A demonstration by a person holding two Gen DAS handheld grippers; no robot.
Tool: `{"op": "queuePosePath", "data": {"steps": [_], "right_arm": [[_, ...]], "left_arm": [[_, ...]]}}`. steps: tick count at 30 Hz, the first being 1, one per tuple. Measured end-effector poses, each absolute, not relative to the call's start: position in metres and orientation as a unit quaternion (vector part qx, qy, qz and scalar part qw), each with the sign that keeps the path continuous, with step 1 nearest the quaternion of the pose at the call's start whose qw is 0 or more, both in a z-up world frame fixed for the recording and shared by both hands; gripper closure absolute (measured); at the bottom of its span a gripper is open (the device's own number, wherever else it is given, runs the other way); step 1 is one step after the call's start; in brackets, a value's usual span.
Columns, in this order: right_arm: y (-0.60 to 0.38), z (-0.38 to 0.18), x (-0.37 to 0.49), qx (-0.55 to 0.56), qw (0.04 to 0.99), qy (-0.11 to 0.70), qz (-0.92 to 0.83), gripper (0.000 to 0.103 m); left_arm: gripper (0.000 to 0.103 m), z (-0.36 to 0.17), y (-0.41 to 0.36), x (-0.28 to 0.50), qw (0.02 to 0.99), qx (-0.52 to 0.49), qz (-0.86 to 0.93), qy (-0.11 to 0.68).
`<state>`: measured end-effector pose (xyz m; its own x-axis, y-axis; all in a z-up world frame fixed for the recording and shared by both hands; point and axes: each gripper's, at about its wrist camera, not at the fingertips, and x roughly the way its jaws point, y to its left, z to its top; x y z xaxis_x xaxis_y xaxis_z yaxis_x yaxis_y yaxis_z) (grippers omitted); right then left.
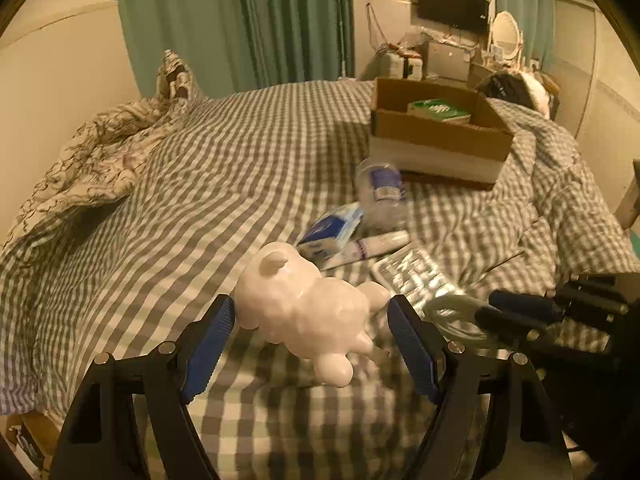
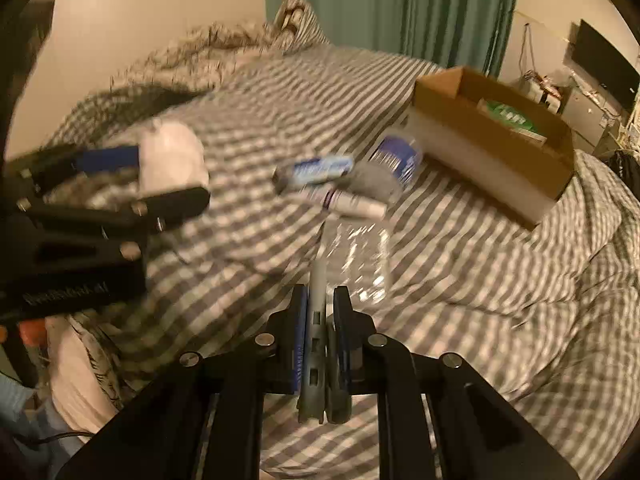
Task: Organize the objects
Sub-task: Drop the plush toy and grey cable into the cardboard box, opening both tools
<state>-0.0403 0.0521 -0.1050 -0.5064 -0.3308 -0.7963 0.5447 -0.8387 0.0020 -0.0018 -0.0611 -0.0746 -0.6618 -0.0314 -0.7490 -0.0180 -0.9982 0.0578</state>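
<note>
Your left tongs (image 1: 310,344) stand apart around the glossy white bear-shaped figurine (image 1: 308,308) lying near on the checked bed (image 1: 200,184); it looks hard, slippery and breakable, so close on its broad belly, while your right tongs (image 2: 322,304) clamp a thin grey strip (image 2: 318,280).

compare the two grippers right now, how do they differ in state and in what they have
The left gripper stands wide open around a white bear figure, its pads beside it without clamping. The right gripper is shut on a thin grey clear-plastic piece, held edge-on between the pads. The bear is bulky and opaque; the plastic piece is flat and see-through. Both grippers are black with blue pads, over the checked bed.
</note>
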Motion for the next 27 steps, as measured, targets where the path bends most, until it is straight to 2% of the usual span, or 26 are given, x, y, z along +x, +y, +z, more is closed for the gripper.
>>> {"op": "queuePosePath", "data": {"steps": [5,15,21,27], "right_arm": [[0.076,-0.059,-0.059,0.384,0.239,0.117,-0.884,0.09],[0.136,0.03,-0.147,0.301,0.172,0.107,-0.932,0.09],[0.161,0.037,-0.223,0.303,0.132,0.099,-0.938,0.09],[0.179,0.009,-0.301,0.336,0.101,0.074,-0.934,0.09]], "left_arm": [[0.023,-0.044,-0.046,-0.03,-0.025,0.385,-0.922,-0.025],[0.023,0.029,0.0,-0.147,-0.067,0.309,-0.948,-0.034],[0.023,0.015,0.037,-0.226,-0.097,0.322,-0.941,-0.038],[0.023,-0.024,0.054,-0.285,-0.11,0.35,-0.929,-0.036]]}}
